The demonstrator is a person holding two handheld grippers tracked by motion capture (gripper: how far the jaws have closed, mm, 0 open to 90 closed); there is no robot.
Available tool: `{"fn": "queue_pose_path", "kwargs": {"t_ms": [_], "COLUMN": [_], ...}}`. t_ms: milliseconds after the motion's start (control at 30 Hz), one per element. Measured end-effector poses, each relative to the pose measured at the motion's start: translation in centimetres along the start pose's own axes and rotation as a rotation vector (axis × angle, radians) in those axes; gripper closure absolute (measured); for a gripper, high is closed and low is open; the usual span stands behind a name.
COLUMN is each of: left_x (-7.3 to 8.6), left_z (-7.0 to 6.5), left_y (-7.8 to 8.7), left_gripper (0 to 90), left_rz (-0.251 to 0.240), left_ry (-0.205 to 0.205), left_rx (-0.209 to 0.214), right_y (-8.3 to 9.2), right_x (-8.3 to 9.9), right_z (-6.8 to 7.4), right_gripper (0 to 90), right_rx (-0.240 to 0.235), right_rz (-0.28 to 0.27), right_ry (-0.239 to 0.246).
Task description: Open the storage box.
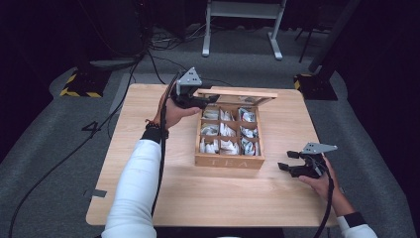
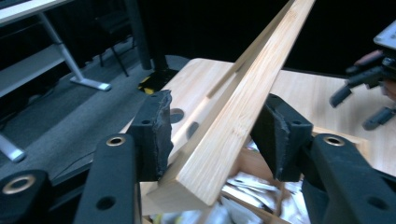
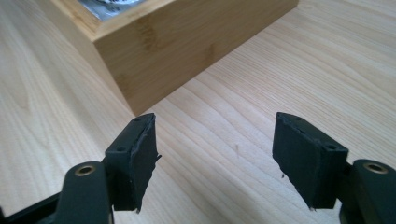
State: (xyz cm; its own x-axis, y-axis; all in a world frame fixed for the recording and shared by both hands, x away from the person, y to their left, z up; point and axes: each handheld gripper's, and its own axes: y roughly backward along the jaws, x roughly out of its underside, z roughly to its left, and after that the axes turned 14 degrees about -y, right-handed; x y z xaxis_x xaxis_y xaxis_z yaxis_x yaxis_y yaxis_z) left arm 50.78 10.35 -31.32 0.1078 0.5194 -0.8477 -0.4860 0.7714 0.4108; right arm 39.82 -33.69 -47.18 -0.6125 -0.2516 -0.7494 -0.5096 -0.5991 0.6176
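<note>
Left tongs (image 1: 210, 99) pinch the front edge of the wooden lid (image 2: 233, 121) and hold it tilted up on its far hinge side, so the tea box (image 1: 229, 161) near the table's (image 1: 148, 198) middle, towards its far edge, stands open, its sachets (image 1: 223, 131) exposed; right tongs (image 1: 288, 161) wait spread and empty, low over the table at the box's near right corner, ready, I'd judge, to reach in.
</note>
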Motion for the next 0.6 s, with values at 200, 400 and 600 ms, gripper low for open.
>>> {"fn": "queue_pose_path", "kwargs": {"t_ms": [200, 400, 600], "left_x": [-0.4, -0.7, -0.3], "left_z": [1.6, 2.8, 3.6], "left_y": [-0.7, -1.1, -2.2], "left_gripper": [48.4, 48.0, 52.7], "left_rz": [-0.021, -0.026, 0.030], "left_ry": [0.033, 0.063, 0.079], "left_rx": [-0.004, 0.001, -0.019], "right_y": [-0.4, -1.2, -1.6], "right_x": [0.1, 0.0, 0.2], "right_z": [-0.2, 0.0, 0.1], "right_gripper": [31.4, 31.6, 32.4], "right_rx": [-0.003, -0.019, -0.013], "right_rz": [0.002, 0.014, 0.047], "right_ry": [-0.007, -0.010, 0.003]}}
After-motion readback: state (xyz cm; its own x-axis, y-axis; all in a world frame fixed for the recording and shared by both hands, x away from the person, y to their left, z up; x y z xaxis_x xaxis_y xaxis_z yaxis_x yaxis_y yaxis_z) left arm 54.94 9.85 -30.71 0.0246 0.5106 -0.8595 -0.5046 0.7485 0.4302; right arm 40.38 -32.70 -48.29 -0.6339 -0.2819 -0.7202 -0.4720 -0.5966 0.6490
